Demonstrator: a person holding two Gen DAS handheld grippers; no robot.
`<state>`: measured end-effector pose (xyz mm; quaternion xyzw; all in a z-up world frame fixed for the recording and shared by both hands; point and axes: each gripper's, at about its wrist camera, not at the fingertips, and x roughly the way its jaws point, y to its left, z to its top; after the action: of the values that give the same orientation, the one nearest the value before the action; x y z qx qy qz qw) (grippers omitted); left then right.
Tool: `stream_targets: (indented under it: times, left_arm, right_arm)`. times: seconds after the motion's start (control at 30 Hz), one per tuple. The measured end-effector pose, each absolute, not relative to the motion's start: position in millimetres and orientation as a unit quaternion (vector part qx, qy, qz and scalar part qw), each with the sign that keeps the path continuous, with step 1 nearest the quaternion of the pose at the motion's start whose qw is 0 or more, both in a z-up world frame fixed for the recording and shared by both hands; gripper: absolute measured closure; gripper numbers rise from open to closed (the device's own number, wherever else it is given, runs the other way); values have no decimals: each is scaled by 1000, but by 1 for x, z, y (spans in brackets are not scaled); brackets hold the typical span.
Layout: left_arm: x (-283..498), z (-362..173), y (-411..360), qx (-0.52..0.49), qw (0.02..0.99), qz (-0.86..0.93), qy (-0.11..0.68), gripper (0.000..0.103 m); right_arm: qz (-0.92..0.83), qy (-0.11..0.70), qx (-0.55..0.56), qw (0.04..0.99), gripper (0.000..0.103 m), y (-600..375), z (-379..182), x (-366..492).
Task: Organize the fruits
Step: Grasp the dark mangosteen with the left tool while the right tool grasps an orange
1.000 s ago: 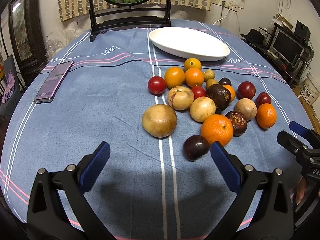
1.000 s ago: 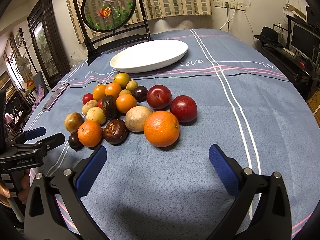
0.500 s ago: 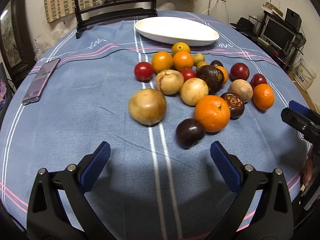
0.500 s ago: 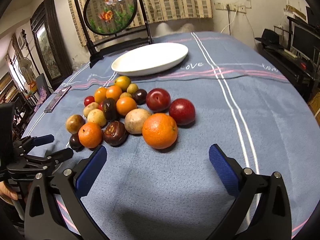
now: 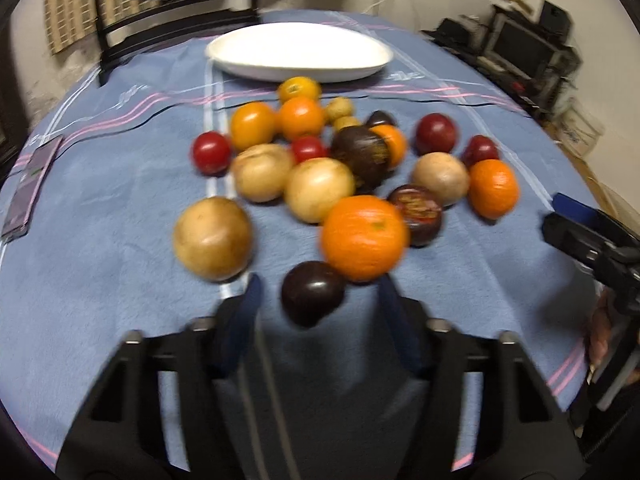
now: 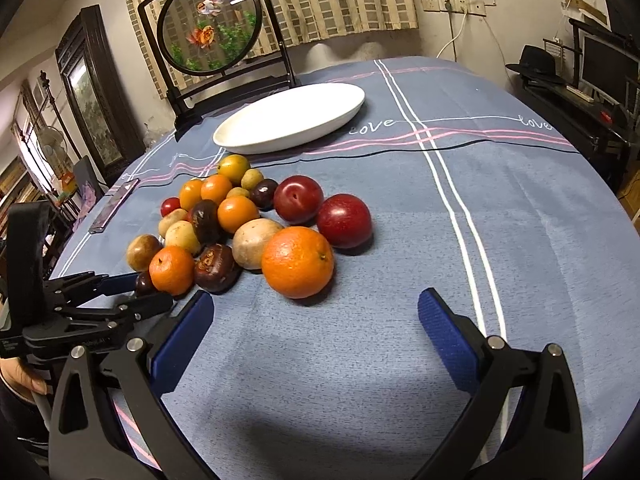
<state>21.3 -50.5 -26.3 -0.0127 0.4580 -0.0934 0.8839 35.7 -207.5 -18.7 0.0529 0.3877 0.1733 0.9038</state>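
A heap of fruit lies on the blue tablecloth [image 5: 120, 184], among it oranges, red plums, tan round fruits and dark wrinkled ones. Nearest to me is a dark plum [image 5: 313, 298], in front of a big orange [image 5: 363, 237]. My left gripper [image 5: 320, 294] has its jaws on either side of this plum and they are closing; a gap still shows at each pad. From the right wrist, the left gripper [image 6: 134, 292] reaches in at the heap's left edge around the dark plum [image 6: 143, 282]. My right gripper [image 6: 316, 307] is open just short of another orange [image 6: 298, 262].
A white oval dish [image 5: 298, 54] stands beyond the fruit, and behind it a round painted screen on a black stand [image 6: 210, 28]. A phone [image 5: 30, 188] lies at the cloth's left edge. The right gripper [image 5: 558, 216] shows at the left wrist view's right side. Shelves with electronics line the right wall.
The left gripper has come forward and down to the dark plum, and its jaws have narrowed from wide open to close around it. The right gripper has stayed put.
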Motion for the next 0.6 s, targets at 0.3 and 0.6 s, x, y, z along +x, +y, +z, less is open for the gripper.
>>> stream_targets:
  times: [0.3,0.6]
  left_arm:
    - [14,-18,-34,-28,891,-78,446,73]
    - [9,-22,-26,-43,887,-87,451,73]
  right_arm:
    - [157,422,-22,893,6,-190,-26,42]
    - [166,441,-50,880,41,-167,-28,63]
